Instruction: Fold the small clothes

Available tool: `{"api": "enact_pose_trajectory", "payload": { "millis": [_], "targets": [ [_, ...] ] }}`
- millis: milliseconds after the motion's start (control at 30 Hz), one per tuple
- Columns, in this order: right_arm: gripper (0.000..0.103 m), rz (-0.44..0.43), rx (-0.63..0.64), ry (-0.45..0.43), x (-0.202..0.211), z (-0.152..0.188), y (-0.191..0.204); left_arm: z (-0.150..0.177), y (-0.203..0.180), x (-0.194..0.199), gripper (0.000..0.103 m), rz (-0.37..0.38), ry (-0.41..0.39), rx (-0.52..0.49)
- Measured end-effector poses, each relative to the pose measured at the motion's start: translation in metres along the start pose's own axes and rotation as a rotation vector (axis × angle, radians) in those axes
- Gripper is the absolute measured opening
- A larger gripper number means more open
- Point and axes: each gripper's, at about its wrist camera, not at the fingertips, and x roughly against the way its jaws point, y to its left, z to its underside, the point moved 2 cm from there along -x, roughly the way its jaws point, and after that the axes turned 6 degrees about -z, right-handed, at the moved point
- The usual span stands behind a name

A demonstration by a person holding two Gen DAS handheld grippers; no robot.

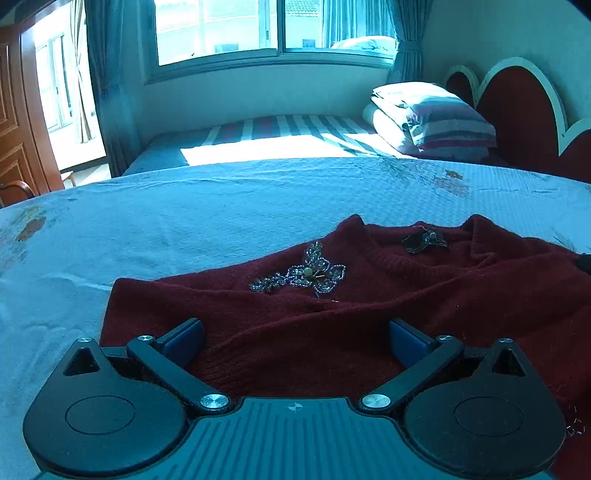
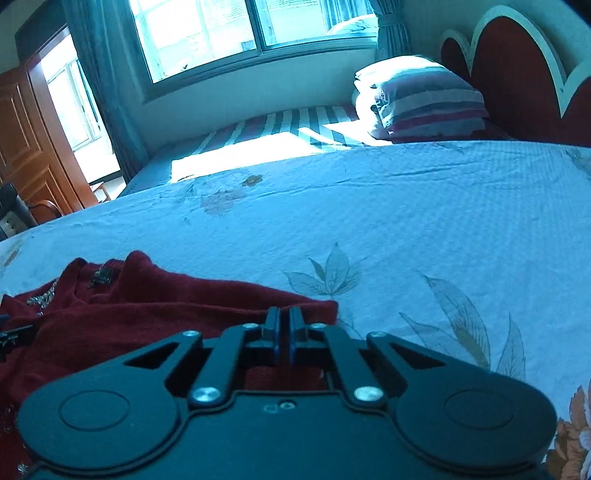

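Observation:
A dark red knitted sweater (image 1: 369,295) lies spread on the light blue bedspread (image 1: 221,206), neck away from me, with a beaded butterfly ornament (image 1: 306,275) on its chest. My left gripper (image 1: 297,328) hovers open just above the sweater's left part, blue pads wide apart and nothing pinched between them. In the right wrist view the sweater (image 2: 166,295) fills the lower left. My right gripper (image 2: 284,317) is shut at the sweater's right edge, and its tips appear to pinch the fabric there.
Flower-printed bedspread (image 2: 406,221) stretches flat ahead and to the right. Beyond it are striped pillows (image 1: 436,118), a red heart-shaped headboard (image 1: 517,110), a window with curtains (image 1: 236,29) and a wooden wardrobe (image 2: 29,140) on the left.

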Motion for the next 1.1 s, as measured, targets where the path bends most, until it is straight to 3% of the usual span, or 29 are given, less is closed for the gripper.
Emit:
{"api": "enact_pose_trajectory", "payload": {
  "millis": [33, 100, 167, 233, 267, 400, 433, 500, 600, 800, 833, 867, 900, 1100],
  "targets": [
    [0.003, 0.004, 0.006, 0.016, 0.001, -0.001, 0.001, -0.003, 0.001, 0.005, 0.103, -0.015, 0.001, -0.006],
    [0.029, 0.026, 0.017, 0.016, 0.013, -0.002, 0.009, -0.002, 0.008, 0.024, 0.103, -0.007, -0.058, -0.033],
    [0.04, 0.011, 0.035, -0.028, 0.038, 0.005, 0.014, 0.013, 0.016, 0.042, 0.103, -0.066, -0.083, -0.093],
    [0.041, 0.05, 0.052, 0.004, 0.047, 0.024, 0.011, 0.029, 0.02, 0.053, 0.103, -0.087, -0.089, -0.147],
    [0.035, 0.045, 0.063, 0.037, 0.049, 0.036, 0.01, 0.036, 0.021, 0.055, 0.103, -0.103, -0.062, -0.161],
    [0.036, 0.069, 0.099, 0.008, 0.083, 0.065, 0.017, 0.051, 0.042, 0.086, 0.103, -0.238, 0.004, -0.111],
    [0.038, 0.063, 0.103, -0.007, 0.097, 0.071, 0.019, 0.06, 0.05, 0.106, 0.103, -0.229, -0.017, -0.088],
    [0.038, -0.009, 0.066, -0.016, 0.126, 0.086, 0.021, 0.077, 0.061, 0.137, 0.103, -0.175, -0.014, -0.026],
    [0.037, -0.104, -0.02, 0.038, 0.164, 0.117, 0.02, 0.118, 0.079, 0.185, 0.103, -0.127, 0.041, 0.026],
    [0.036, -0.149, -0.115, 0.133, 0.238, 0.189, 0.026, 0.196, 0.102, 0.25, 0.101, -0.017, 0.122, 0.097],
    [0.036, -0.146, -0.131, 0.143, 0.247, 0.199, 0.028, 0.208, 0.106, 0.255, 0.093, 0.02, 0.145, 0.132],
    [0.036, -0.148, -0.152, 0.153, 0.254, 0.209, 0.029, 0.219, 0.112, 0.257, 0.065, 0.067, 0.182, 0.182],
    [0.036, -0.149, -0.18, 0.163, 0.262, 0.22, 0.032, 0.227, 0.117, 0.257, 0.054, 0.101, 0.215, 0.219],
    [0.032, -0.152, -0.337, 0.168, 0.284, 0.258, 0.052, 0.256, 0.133, 0.27, 0.054, 0.313, 0.246, 0.358]
  ]
}}
